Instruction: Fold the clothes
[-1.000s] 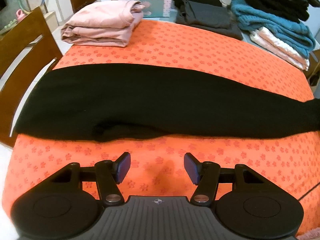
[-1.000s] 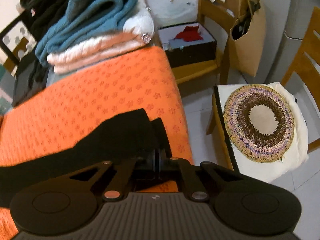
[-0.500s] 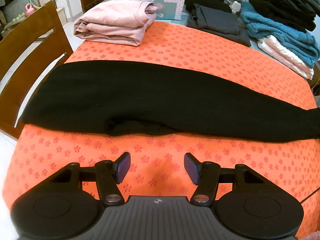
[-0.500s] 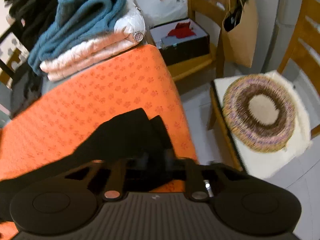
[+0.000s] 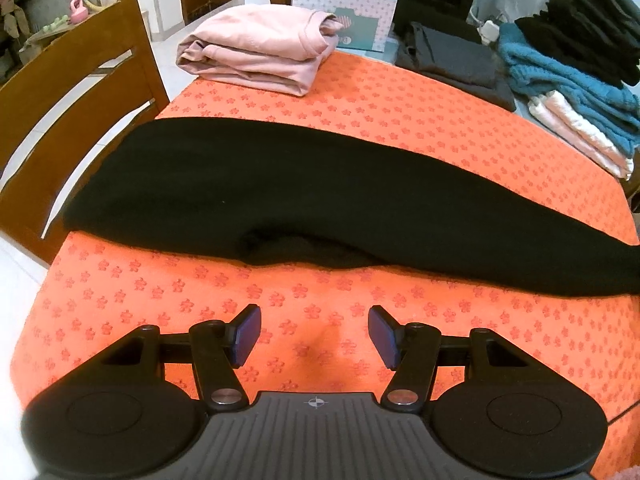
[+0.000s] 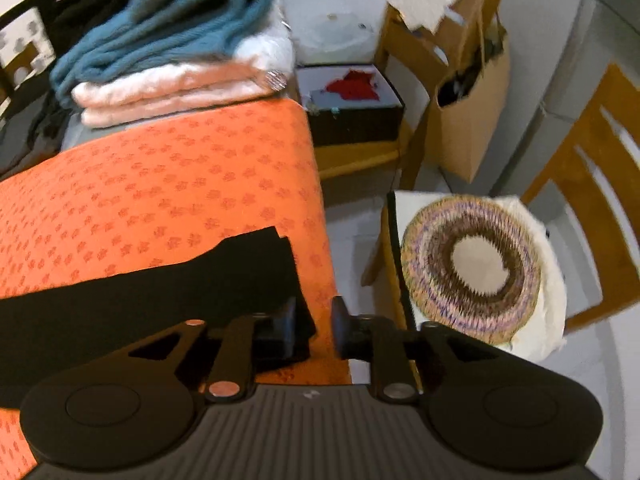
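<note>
I see a table covered with an orange cloth printed with small red flowers (image 5: 360, 104), and the long black garment (image 5: 304, 196) lies flat across it from the left edge to the right edge. My left gripper (image 5: 314, 336) hangs over bare cloth just short of the garment's near edge, its jaws spread wide with nothing between them. My right gripper (image 6: 314, 330) sits at the table's right corner with its jaws parted a little; the black garment's narrow end (image 6: 256, 264) lies under and beside the left finger, but I cannot tell whether the finger touches it, and nothing is clamped.

At the far left of the table rests a folded pink garment (image 5: 260, 54), with a teal and white patterned cardboard box (image 5: 352, 4) behind it and a folded dark grey garment (image 5: 456, 60) to its right. At the far right stands a stack of folded knitwear, teal over pale pink and white (image 6: 172, 52). A brown wooden chair (image 5: 76, 92) stands by the left edge. Beyond the right corner I see a wooden chair carrying a round woven cushion (image 6: 472, 264), a brown paper bag (image 6: 468, 116) and an open dark box holding something red (image 6: 352, 104).
</note>
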### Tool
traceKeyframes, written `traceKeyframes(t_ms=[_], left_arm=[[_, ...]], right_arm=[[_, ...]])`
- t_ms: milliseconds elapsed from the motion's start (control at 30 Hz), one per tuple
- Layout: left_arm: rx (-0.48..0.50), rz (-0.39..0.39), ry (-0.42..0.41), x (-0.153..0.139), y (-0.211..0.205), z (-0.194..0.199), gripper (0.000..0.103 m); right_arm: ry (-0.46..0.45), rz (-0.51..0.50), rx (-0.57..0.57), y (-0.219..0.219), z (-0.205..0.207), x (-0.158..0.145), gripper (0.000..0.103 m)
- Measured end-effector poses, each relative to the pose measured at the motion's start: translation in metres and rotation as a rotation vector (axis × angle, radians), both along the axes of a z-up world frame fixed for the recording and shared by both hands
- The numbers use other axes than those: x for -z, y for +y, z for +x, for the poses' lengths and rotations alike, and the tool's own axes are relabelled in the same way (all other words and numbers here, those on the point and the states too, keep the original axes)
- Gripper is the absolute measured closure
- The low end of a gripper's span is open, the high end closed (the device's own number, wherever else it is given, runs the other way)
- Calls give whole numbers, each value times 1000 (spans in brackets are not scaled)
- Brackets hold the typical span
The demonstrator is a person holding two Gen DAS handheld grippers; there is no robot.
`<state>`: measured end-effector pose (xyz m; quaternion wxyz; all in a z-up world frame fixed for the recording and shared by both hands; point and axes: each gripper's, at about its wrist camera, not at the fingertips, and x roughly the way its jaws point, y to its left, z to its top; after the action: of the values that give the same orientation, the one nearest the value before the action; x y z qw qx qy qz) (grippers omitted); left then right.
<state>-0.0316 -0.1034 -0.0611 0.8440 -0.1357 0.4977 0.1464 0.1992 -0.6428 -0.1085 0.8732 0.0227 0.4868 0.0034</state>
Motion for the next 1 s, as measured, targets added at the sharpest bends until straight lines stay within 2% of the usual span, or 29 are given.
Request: traceKeyframes(t_ms=[33, 200, 400, 667, 800, 1000], left_arm=[[1, 1, -4, 0, 2, -2, 41], [2, -6, -8, 0, 18, -7, 41], [35, 1, -10, -3, 47, -9, 40], [106, 1, -4, -7, 92, -2, 37], [156, 11, 7, -5, 112, 3, 36], [219, 10, 12, -1, 142, 11, 32]], right_arm=[[-9, -8, -22, 4, -4, -4, 69], [-53, 50, -119, 28, -32, -29, 40], [-93, 101, -226, 77, -73, -54, 19], [-91, 148, -301, 155, -118, -76, 9], [-70, 161, -333, 196, -137, -78, 3], [-60, 176, -372, 254, -162, -74, 0]])
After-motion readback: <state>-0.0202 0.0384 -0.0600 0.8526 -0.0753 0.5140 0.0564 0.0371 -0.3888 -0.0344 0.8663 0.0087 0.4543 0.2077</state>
